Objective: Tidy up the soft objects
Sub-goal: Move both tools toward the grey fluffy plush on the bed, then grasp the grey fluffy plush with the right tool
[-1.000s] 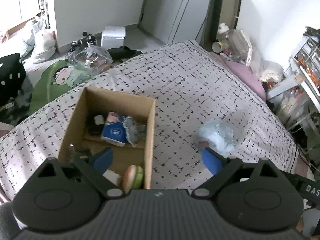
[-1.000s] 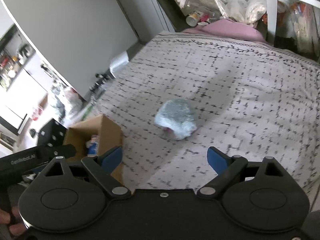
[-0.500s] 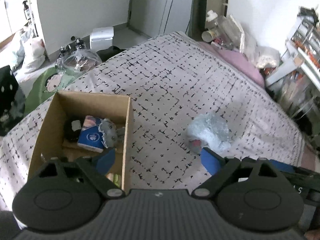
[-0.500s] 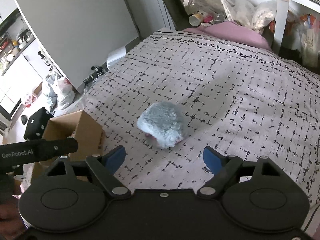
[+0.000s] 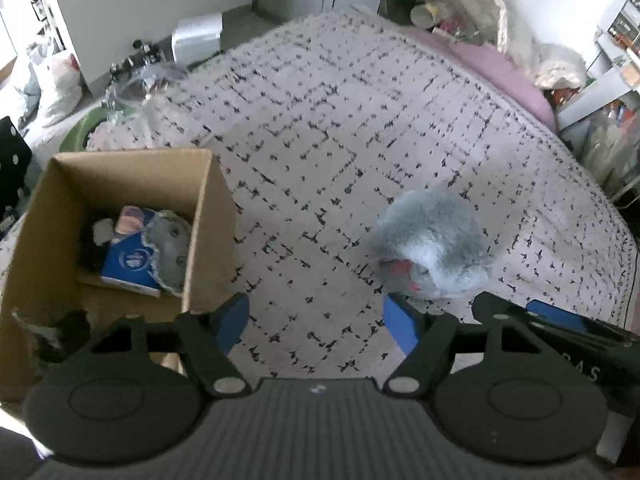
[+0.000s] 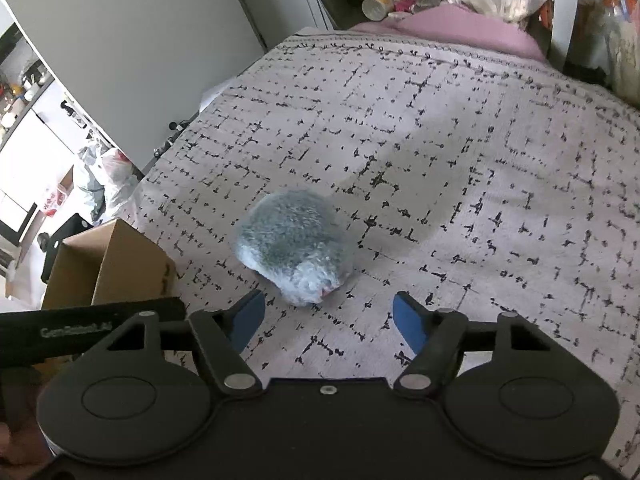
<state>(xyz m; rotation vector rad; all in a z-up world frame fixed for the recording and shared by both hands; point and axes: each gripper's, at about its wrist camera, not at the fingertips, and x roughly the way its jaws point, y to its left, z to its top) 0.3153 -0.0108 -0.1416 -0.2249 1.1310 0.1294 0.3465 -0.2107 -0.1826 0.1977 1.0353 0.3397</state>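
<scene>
A fluffy grey-blue plush toy [image 5: 434, 246] [image 6: 294, 250] with a pink patch lies on the patterned bedspread. An open cardboard box [image 5: 200, 216] [image 6: 120, 264] stands to its left and holds a blue packet [image 5: 130, 260] and a grey soft toy [image 5: 170, 248]. My left gripper [image 5: 316, 322] hovers over bare bedspread between box and plush, jaws closing, nothing between them. My right gripper [image 6: 328, 320] hangs just short of the plush, jaws closing, its pads clear of the toy. The right gripper's fingers [image 5: 556, 316] show at the left view's right edge.
A pink pillow [image 5: 500, 68] [image 6: 460, 28] lies at the bed's far end, with bottles and bags behind it. Floor clutter, a white box [image 5: 196, 38] and bags sit beyond the bed's left side. Shelving stands on the right.
Both grippers have dropped closer to the bed and their jaws have narrowed. The plush now looms larger and nearer the right gripper; the box has shifted left in the left wrist view.
</scene>
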